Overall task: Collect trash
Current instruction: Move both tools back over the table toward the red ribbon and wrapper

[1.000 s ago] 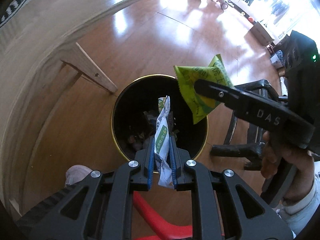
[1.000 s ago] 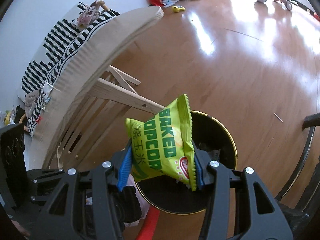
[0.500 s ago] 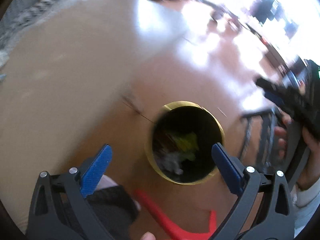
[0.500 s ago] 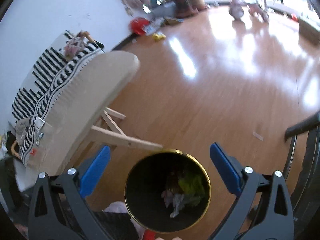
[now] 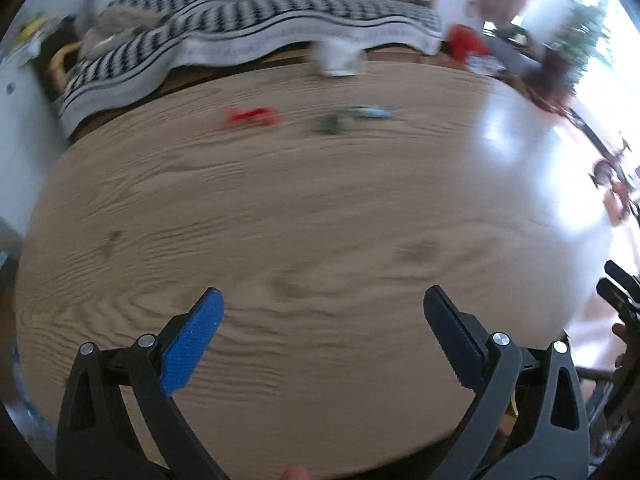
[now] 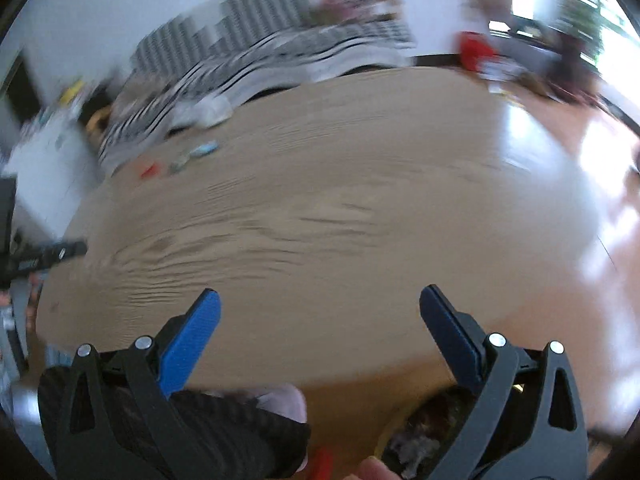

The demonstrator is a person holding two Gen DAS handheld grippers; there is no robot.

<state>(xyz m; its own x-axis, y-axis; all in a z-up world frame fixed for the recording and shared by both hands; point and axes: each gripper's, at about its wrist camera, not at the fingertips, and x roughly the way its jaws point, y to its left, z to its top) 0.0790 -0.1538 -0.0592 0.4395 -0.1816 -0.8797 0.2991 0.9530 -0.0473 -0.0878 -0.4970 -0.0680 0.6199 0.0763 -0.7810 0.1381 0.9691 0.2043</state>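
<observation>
My left gripper (image 5: 322, 316) is open and empty above the near part of the wooden table (image 5: 280, 208). Far across it lie a red wrapper (image 5: 250, 116), a green wrapper (image 5: 332, 123) and a blue wrapper (image 5: 374, 112), all blurred. My right gripper (image 6: 320, 316) is open and empty over the table's near edge. The same red wrapper (image 6: 149, 171), a grey-green one (image 6: 178, 166) and the blue one (image 6: 205, 148) show far left in the right wrist view. The black bin (image 6: 416, 432) with trash inside shows below the right gripper.
A black-and-white striped cloth (image 5: 256, 28) covers furniture behind the table. A white object (image 5: 336, 60) stands at the table's far edge. The shiny wood floor (image 5: 532, 148) lies to the right. The other gripper's tip (image 5: 620, 292) shows at the right edge.
Both grippers have let their wrappers drop into the bin, opened wide, and swung up from the bin to face the tabletop. The views are motion-blurred.
</observation>
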